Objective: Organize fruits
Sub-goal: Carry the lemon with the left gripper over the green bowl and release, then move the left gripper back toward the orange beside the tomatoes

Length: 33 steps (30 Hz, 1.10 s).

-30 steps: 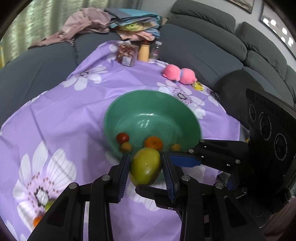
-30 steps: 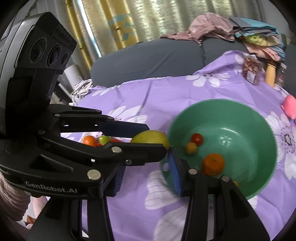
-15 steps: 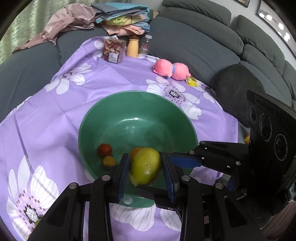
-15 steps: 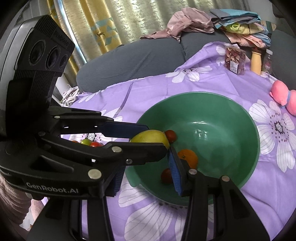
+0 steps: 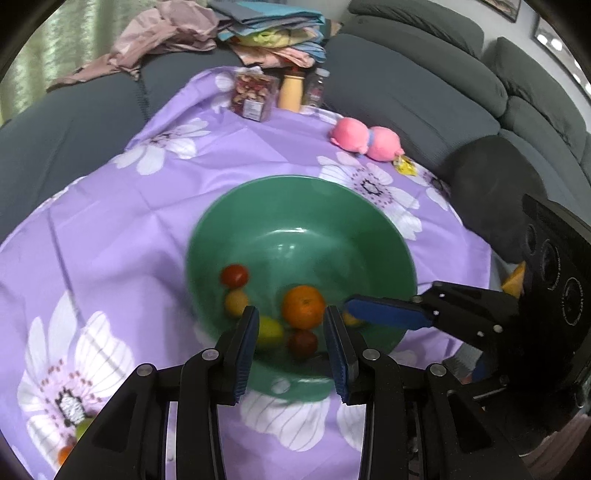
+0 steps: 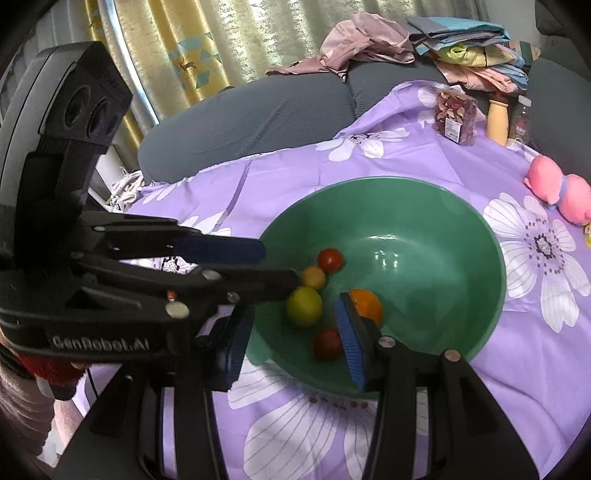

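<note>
1. Left wrist view: the left gripper (image 5: 291, 339) has its two blue-padded fingers (image 5: 246, 347) spread apart with nothing between them, hovering over the near rim of the green bowl (image 5: 258, 195).
2. Inside the bowl, straight beyond those fingers, lies an orange (image 5: 303, 307); a yellow-green mango (image 5: 270, 329) sits just beside the left pad, and a dark red fruit (image 5: 303, 343) lies at the near wall.
3. A red tomato (image 5: 235, 275) and a small yellow fruit (image 5: 236, 302) rest toward the bowl's left wall.
4. The right gripper (image 6: 295, 332) is likewise released and empty, its fingers (image 6: 351, 339) parted above the bowl's near edge; from the left wrist view one of its blue pads reaches over the bowl's right rim.
5. Right wrist view: the mango (image 6: 304, 305) rests on the bowl floor, clear of both pads.
6. The bowl stands on a purple flowered cloth (image 5: 110, 229).
7. Beyond the bowl, on the far side of the cloth, are a pink plush toy (image 5: 364, 137), a packet of dried snacks (image 5: 253, 96) and a tan bottle (image 5: 291, 92).
8. Past the cloth, a grey sofa (image 5: 424, 92) carries a pile of clothes (image 5: 258, 29).
</note>
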Motion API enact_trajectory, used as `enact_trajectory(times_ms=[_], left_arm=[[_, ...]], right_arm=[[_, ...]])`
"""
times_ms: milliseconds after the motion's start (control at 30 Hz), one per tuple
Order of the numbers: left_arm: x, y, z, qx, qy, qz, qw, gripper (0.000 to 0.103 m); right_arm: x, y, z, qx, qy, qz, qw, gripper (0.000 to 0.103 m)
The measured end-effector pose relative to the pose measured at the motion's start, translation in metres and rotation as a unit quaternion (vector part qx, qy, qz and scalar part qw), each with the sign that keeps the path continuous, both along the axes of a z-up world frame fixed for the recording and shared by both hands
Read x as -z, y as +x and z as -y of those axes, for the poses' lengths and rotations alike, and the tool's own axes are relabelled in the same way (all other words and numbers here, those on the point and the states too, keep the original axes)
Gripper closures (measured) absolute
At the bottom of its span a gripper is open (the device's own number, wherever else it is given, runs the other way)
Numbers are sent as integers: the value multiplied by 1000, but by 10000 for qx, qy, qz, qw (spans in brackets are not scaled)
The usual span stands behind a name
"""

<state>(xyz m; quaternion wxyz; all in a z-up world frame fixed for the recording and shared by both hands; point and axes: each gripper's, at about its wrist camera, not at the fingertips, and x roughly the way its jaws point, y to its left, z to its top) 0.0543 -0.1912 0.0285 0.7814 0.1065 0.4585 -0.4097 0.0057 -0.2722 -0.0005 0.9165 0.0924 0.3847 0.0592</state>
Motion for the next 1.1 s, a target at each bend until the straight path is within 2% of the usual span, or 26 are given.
enact_trajectory(times_ms=[67, 133, 200, 333, 500, 767, 1100], left_arm=[[-4, -2, -9, -103, -36, 57, 9999, 68], [-8, -3, -18, -201, -54, 109, 9997, 59], [-11, -7, -30, -340, -49, 209, 9992, 56], [-15, -9, -49, -587, -60, 249, 9979, 56], [-21, -18, -78, -905, -97, 372, 9952, 55], [-25, -38, -122, -1361, -143, 511, 9893, 55], [-27, -54, -170, -1881, -140, 610, 9802, 55]], right_arm=[[-4, -4, -3, 26, -124, 57, 9999, 56], [-9, -8, -8, 40, -266, 130, 9996, 56], [-14, -13, -13, 26, -392, 193, 9990, 54], [-22, -20, -22, 12, -580, 282, 9979, 52], [-31, -29, -34, -16, -766, 366, 9964, 43], [-47, -41, -60, -175, -979, 522, 9937, 35], [-60, -51, -94, -538, -1116, 727, 9896, 33]])
